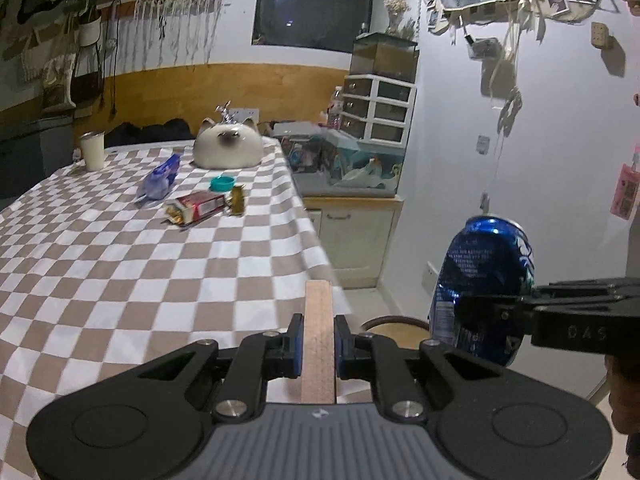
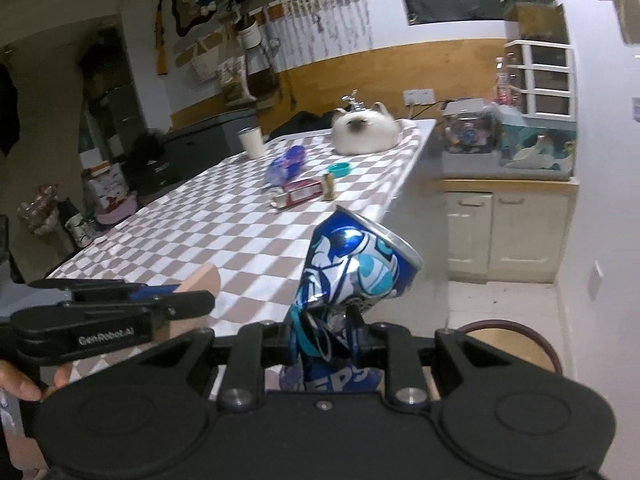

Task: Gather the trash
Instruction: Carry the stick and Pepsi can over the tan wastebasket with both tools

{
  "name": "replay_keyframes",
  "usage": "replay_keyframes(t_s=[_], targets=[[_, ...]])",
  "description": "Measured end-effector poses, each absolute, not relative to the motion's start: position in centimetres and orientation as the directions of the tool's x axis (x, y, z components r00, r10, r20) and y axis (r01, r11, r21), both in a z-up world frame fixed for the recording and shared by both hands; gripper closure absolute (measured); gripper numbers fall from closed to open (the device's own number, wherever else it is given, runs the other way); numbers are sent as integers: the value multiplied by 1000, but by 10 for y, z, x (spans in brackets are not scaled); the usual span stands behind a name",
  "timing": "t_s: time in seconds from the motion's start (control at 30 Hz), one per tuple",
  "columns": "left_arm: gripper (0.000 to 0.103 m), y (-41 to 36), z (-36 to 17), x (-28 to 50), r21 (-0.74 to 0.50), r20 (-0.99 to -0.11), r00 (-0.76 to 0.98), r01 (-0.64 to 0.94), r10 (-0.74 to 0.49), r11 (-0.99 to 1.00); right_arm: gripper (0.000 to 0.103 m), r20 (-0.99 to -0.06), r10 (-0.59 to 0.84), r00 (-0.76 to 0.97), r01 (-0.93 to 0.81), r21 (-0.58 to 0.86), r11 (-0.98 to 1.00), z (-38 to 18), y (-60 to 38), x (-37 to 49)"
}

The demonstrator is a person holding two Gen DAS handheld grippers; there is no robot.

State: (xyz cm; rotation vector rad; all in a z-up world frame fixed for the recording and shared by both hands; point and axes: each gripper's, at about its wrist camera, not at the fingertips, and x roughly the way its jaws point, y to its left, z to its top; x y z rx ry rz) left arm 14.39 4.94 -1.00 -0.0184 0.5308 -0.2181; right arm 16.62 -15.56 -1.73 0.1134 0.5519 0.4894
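My left gripper (image 1: pixel 318 320) is shut on a flat tan piece (image 1: pixel 319 304), seen edge-on and sticking forward past the table's right edge. My right gripper (image 2: pixel 326 328) is shut on a crushed blue Pepsi can (image 2: pixel 352 272), squeezed in at its waist and held beside the table. The can (image 1: pixel 480 280) also shows at the right of the left wrist view. The left gripper (image 2: pixel 188 294) and its tan piece (image 2: pixel 204 276) show at the left of the right wrist view. On the checkered table (image 1: pixel 120 280) lie a blue wrapper (image 1: pixel 160 178), a red snack box (image 1: pixel 196 206) and a gold wrapper (image 1: pixel 237 200).
A teal lid (image 1: pixel 222 183), a white cup (image 1: pixel 93 151) and a cat-shaped white dish (image 1: pixel 228 146) stand at the table's far end. A round stool (image 2: pixel 508 340) sits on the floor below the grippers. A cream cabinet (image 2: pixel 508 232) lines the right wall.
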Motion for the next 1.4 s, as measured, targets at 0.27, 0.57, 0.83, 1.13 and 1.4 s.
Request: replay_keyframes(t_s=[0.27,0.57,0.83,1.13,1.4], targets=[[88,-1,-9,135,-80,-470,846,243,-252,967,80,-471,396,788,-340,204,918,-23,-203,155],[88,-61,-26,145,-79,-486,828,279,-282,957,81,-484,314,817,-261,176,949,-36,-256,150],[88,-107,-60,176,-127,-530,790,285,-308,950,82,-515,259,818,-202,164,966,-61,-293,163],[88,-154,-112,233,-107,-597,749,281,-287,954,82,-581,229,781,-174,150,973,-110,-324,202],[88,-155,-173,305,-171,-666,698,202,-264,964,82,-645,251,722,-164,193,967,-165,-330,265]])
